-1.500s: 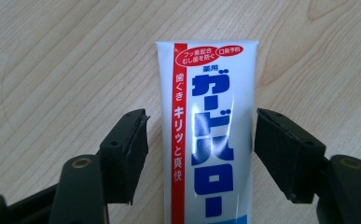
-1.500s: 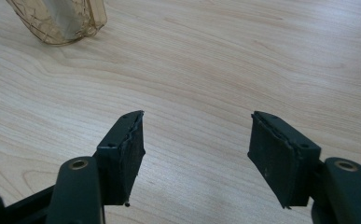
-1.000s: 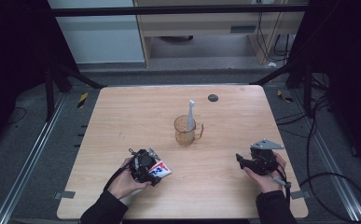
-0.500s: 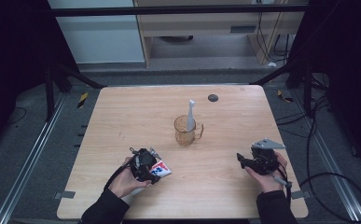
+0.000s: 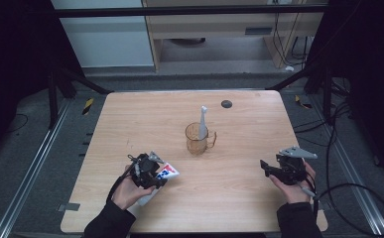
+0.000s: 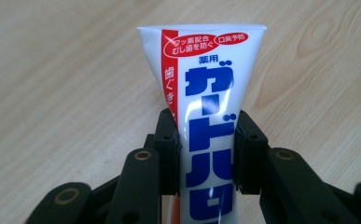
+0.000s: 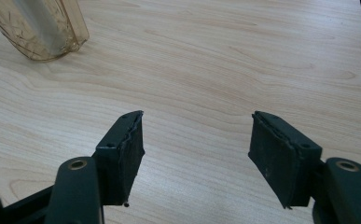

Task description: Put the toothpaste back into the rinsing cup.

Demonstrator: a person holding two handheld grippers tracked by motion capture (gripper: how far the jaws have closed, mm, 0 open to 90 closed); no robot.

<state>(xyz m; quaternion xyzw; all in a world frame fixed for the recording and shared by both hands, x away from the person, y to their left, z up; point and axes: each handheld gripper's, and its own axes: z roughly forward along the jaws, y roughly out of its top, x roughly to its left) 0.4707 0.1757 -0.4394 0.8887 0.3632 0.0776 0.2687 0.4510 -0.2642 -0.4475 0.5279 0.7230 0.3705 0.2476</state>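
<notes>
- Toothpaste tube (image 6: 209, 116): white, blue and red print, lying near the front left of the worktop (image 5: 130, 119); flat crimped end pointing away from the left gripper (image 6: 206, 149).
- Left gripper: jaws just been closing, tube between them; pads (image 6: 169, 140) now pressing both sides of the tube body. Grip looks set, roughly mid-body.
- Same tube in the high view (image 5: 163, 174), poking out past the left gripper (image 5: 147, 173) toward the table centre.
- Step in hand, by judgement: pick-up of the tube. Whether it has left the wood yet, cannot tell.
- Next move likely calls for: lift clear, carry toward the cup (image 5: 198, 140), keep squeeze light since the tube is soft and could buckle or slip.
- Right gripper (image 7: 197, 154): jaws wide apart, nothing between them, bare wood under it; held low at the front right (image 5: 279, 171).
- Cup: amber, see-through, with handle, at worktop centre; toothbrush (image 5: 202, 123) standing upright in it.
- Cup's base also in the right gripper view (image 7: 38, 28), well apart from those jaws.
- Small dark disc (image 5: 226, 103) near the far edge, out of the way.
- In the way: nothing between tube and cup; the upright toothbrush is the one thing to avoid knocking.
</notes>
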